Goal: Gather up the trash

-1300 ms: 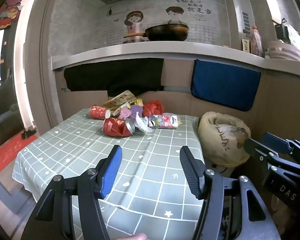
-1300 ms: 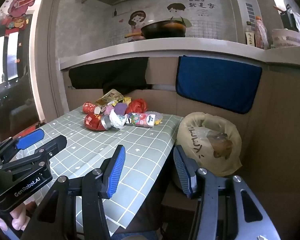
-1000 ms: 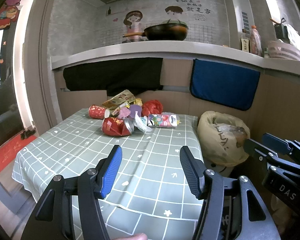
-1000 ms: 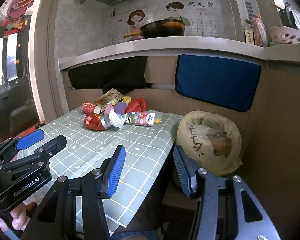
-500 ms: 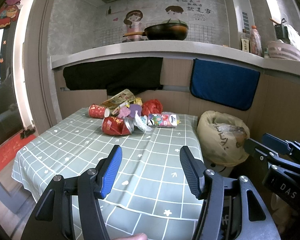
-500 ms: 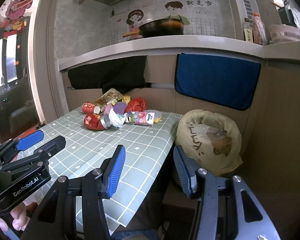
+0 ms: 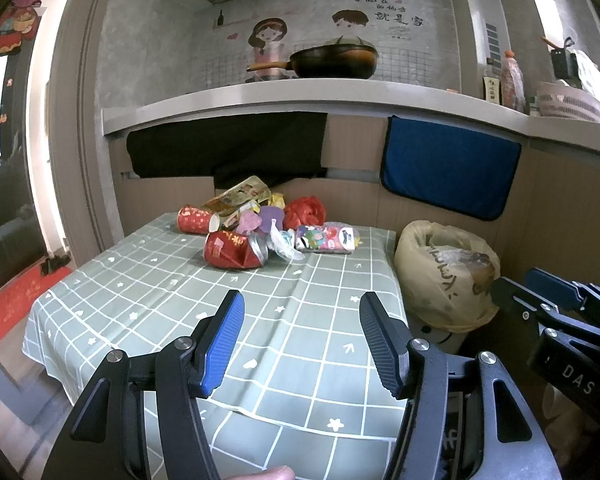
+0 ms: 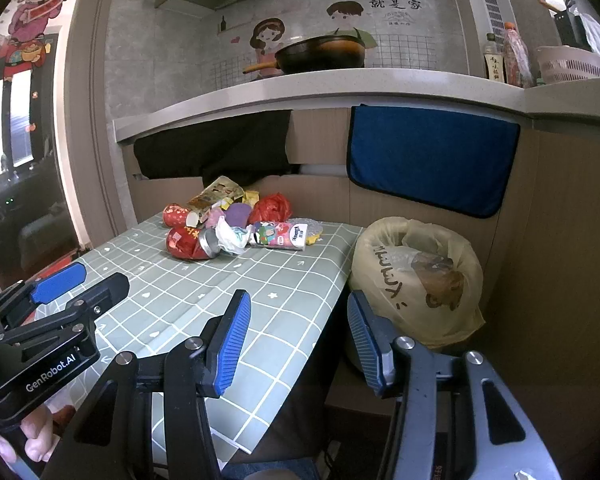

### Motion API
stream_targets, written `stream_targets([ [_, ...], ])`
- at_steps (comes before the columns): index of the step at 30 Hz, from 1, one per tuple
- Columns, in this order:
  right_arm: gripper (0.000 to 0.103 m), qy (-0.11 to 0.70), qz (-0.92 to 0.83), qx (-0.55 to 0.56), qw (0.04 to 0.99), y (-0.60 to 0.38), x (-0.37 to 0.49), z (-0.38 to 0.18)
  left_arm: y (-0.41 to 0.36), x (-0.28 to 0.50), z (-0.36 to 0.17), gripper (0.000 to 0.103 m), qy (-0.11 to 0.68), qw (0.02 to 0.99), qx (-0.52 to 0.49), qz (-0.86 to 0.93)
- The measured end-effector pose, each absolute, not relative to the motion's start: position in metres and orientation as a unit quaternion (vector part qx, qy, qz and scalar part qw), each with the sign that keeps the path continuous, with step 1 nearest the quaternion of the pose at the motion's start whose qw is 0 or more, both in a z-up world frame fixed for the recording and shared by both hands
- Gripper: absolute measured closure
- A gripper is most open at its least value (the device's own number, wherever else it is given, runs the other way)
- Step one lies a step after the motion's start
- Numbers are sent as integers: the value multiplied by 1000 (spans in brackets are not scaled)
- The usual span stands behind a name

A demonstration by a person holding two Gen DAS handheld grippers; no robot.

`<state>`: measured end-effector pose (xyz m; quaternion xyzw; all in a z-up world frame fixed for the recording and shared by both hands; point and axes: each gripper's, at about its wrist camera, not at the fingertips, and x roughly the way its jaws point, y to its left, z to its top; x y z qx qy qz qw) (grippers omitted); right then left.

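Both tools, left (image 7: 300, 340) and right (image 8: 298, 340), gape empty above the counter's (image 7: 180, 300) near edge; trash (image 7: 260, 228) sits at its far edge.

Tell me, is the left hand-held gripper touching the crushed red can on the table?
Apart. In the left wrist view the left hand-held gripper stands open and empty over the near tablecloth, with a wide stretch of checked cloth between its fingertips and the crushed red can.

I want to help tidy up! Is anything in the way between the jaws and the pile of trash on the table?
Nothing visible is. Only bare checked tablecloth lies between the open left gripper and the trash pile. The right gripper is open too, near the table's edge.
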<state>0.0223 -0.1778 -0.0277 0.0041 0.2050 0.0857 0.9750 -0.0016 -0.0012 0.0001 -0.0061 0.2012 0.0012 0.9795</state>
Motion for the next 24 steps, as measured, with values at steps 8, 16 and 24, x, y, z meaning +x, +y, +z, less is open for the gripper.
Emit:
stream_targets([
  [8,55,206,86,4,975,-178,22,-27,-3,5,-14,43,203,979,-7,1],
  [16,55,211,84,8,974,-180,26,-30,1,11,-18,43,210,978,-11,2],
  [24,54,214,91,-1,973,-180,57,-26,10,47,-9,43,217,975,-45,11],
])
